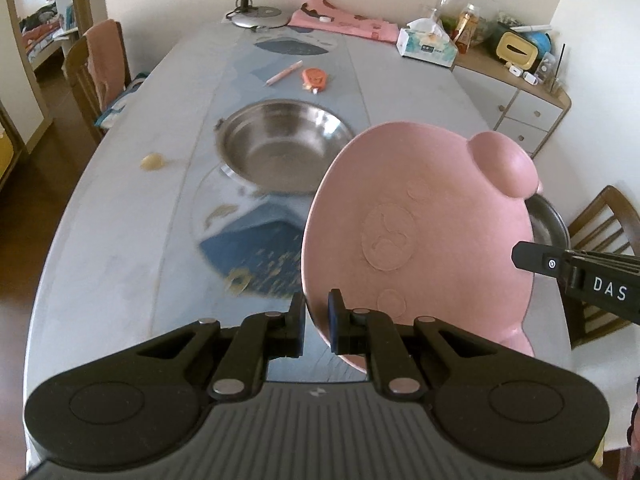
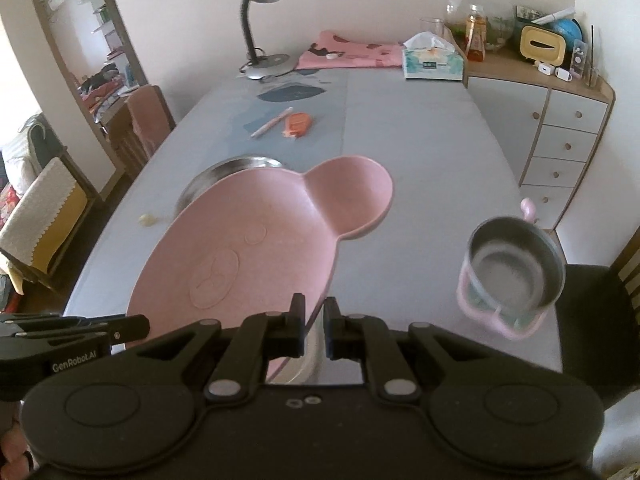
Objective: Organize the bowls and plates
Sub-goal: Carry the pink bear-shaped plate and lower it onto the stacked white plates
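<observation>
A pink bear-shaped plate (image 1: 432,200) hangs tilted above the table, held from both sides. My left gripper (image 1: 316,300) is shut on its left rim. My right gripper (image 2: 314,304) is shut on the opposite rim of the plate (image 2: 260,248). Each gripper shows in the other's view: the right gripper (image 1: 536,258) at the plate's right, the left gripper (image 2: 120,326) at the lower left. A large steel bowl (image 1: 280,148) sits on the table beyond the plate, partly hidden behind it in the right wrist view (image 2: 228,168). A small steel bowl in a pink holder (image 2: 512,272) stands near the table's right edge.
The grey-blue table (image 1: 120,220) carries a pink pen (image 1: 284,72), an orange item (image 1: 316,78), a desk lamp (image 2: 260,20), pink cloth and a tissue box (image 2: 432,62) at the far end. Wooden chairs (image 1: 96,72) flank it. A drawer cabinet (image 2: 568,136) stands at the right.
</observation>
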